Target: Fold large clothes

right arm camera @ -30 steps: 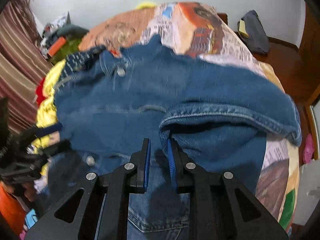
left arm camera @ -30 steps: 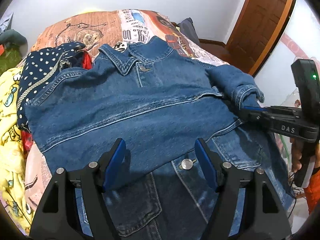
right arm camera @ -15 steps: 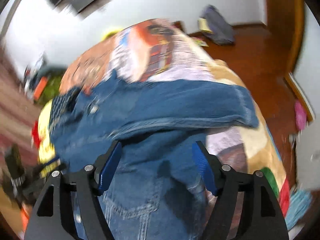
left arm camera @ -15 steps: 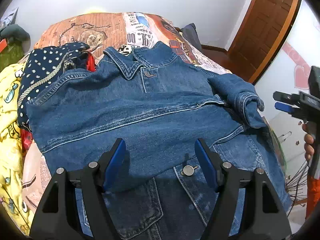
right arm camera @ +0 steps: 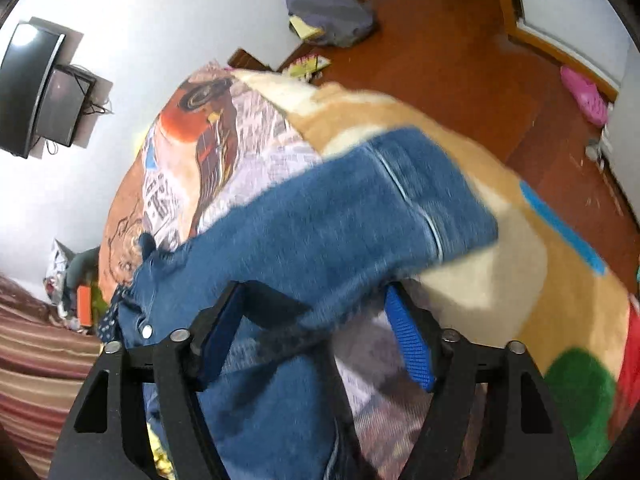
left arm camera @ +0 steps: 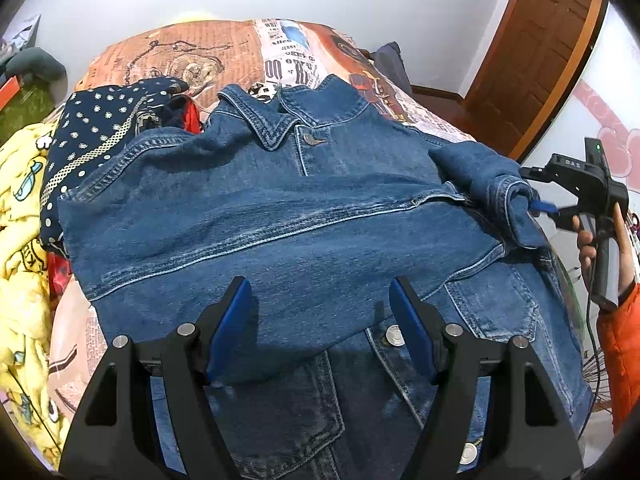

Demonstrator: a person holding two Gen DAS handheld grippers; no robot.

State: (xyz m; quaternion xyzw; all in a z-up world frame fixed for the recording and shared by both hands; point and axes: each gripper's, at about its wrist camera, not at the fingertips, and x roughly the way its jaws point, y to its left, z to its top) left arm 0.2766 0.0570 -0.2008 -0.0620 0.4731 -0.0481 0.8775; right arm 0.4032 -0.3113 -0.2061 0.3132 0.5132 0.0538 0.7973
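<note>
A blue denim jacket (left arm camera: 304, 220) lies front up on the bed, its left sleeve folded across the chest. My left gripper (left arm camera: 322, 320) hovers open and empty over the jacket's lower front. My right gripper (left arm camera: 542, 208) shows at the right edge of the left wrist view, right at the cuff of the right sleeve (left arm camera: 500, 196). In the right wrist view my right gripper (right arm camera: 316, 340) is open, and the denim sleeve (right arm camera: 340, 232) lies across and between its fingers, blurred.
The bed has a printed orange and newsprint cover (left arm camera: 224, 56). A navy dotted garment (left arm camera: 100, 128) and a yellow cartoon blanket (left arm camera: 20, 240) lie at the left. A wooden door (left arm camera: 536, 52) stands at the right. A wall TV (right arm camera: 36, 88) and wooden floor (right arm camera: 460, 60) show beyond.
My right gripper opened and let go of the jacket, swung out to the right, then came back to the right sleeve's cuff. My left gripper stayed open in place.
</note>
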